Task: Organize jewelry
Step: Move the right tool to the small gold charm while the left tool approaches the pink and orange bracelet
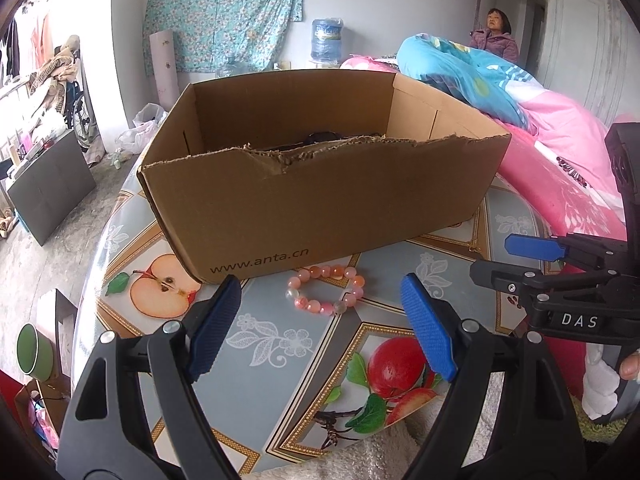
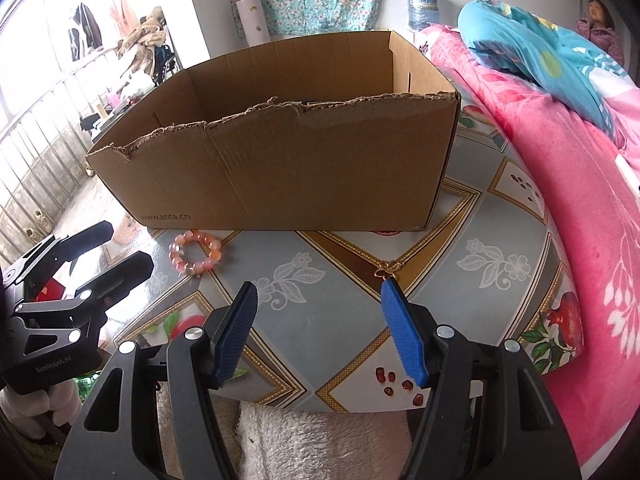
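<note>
Left wrist view: left gripper (image 1: 320, 320) with fingers apart and empty, one pink bead bracelet (image 1: 325, 289) on the surface (image 1: 304, 344) just before the near wall of one open cardboard box (image 1: 320, 196), right gripper (image 1: 532, 252) at the right edge, pink bedding (image 1: 560, 152) beyond. Right wrist view: right gripper (image 2: 319, 322) with fingers apart and empty, one small gold trinket (image 2: 387, 269) just past the right fingertip, bracelet (image 2: 195, 252) near the box's (image 2: 280, 168) left corner, left gripper (image 2: 100, 256) beside it.

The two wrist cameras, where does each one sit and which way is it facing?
Left wrist: on the left gripper, looking down its open fingers at the bead bracelet and cardboard box; the right gripper shows at right.
Right wrist: on the right gripper, facing the table and a small gold trinket; left gripper at left.
Shared: box, bracelet, table, bed.
</note>
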